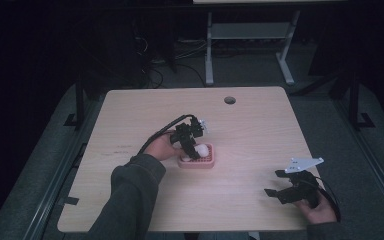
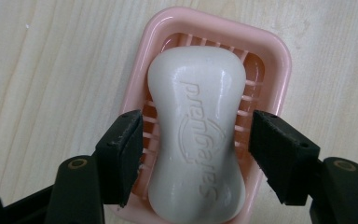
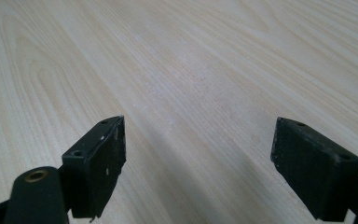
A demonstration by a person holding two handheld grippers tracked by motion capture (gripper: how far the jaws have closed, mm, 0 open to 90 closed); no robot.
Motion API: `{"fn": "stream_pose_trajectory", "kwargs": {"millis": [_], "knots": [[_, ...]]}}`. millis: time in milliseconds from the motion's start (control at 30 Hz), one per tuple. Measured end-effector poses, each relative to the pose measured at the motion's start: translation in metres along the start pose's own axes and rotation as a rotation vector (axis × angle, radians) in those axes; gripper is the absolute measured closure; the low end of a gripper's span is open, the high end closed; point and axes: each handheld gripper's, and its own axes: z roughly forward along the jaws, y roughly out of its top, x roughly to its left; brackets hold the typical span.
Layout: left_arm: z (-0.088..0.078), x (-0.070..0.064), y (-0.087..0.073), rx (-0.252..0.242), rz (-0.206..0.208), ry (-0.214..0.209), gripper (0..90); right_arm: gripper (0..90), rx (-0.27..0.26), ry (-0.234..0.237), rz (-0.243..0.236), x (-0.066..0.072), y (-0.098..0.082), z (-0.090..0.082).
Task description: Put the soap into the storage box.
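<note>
High view: the pale wooden desk carries one landmark, a pink soap dish a little left of its middle, and everything here is placed against it. Well off to the dish's right, near the desk's front edge, the right tongs rest spread wide with nothing between them but bare wood. Directly over the dish hang the left tongs, parted, their pads standing just clear of the soap on either side, so nothing is pinched. In the dish, lying lengthwise on its slatted floor, is the white bar of soap (a waisted bar with raised lettering on top). I judge it light, stiff and solid, not fragile, though a hard squeeze could mark it, and its smooth rounded faces look slippery. The narrow waist, where the pads already stand, seems the best place to take it, since the flared ends should stop it sliding out.
</note>
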Motion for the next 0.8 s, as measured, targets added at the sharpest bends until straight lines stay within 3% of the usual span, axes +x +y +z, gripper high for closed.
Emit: {"fn": "stream_pose_trajectory", "kwargs": {"millis": [800], "knots": [[-0.022,-0.007,-0.013,-0.027,-0.015,0.022,32.0,17.5,0.004,-0.005,-0.002,-0.001,0.0,0.001]]}}
